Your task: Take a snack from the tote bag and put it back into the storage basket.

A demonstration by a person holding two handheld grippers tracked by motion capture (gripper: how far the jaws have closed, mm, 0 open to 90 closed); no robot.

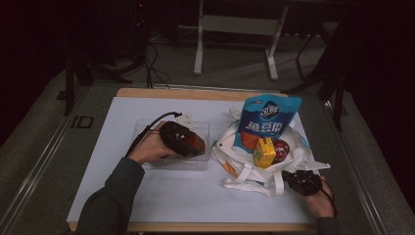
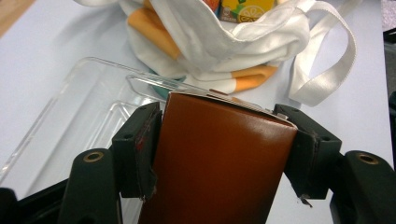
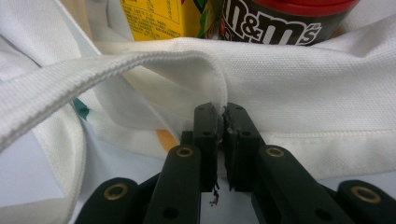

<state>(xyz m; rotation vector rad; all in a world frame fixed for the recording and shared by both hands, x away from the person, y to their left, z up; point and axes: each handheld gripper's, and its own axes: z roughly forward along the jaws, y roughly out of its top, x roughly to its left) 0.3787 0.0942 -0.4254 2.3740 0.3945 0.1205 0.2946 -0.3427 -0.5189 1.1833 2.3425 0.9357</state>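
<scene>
trouble first: i judge the brown carton (image 2: pixel 219 163) could slip or tip as it goes into the clear plastic tray (image 2: pixel 70 112), because the left gripper (image 2: pixel 224 149) has its jaws spread wide on either side of the carton and i cannot tell how firmly the pads press; a loose hold would drop it on its edge or on the tray rim. it could also knock the light tray across the white surface (image 1: pixel 161 196). on the other side, the right gripper (image 3: pixel 223 140) is closed tight on the hem of the white cloth bag (image 3: pixel 327 93); a tug there could topple the yellow juice box (image 1: pixel 264 152), the m&m's tub (image 3: pixel 280 18) and the tall blue snack pouch (image 1: pixel 268 122) standing in the bag.

the carton is glossy, reddish brown, box-shaped with a folded top seam, and plain on the face i see. it sits between the left jaws, over the tray, just left of the bag.
</scene>
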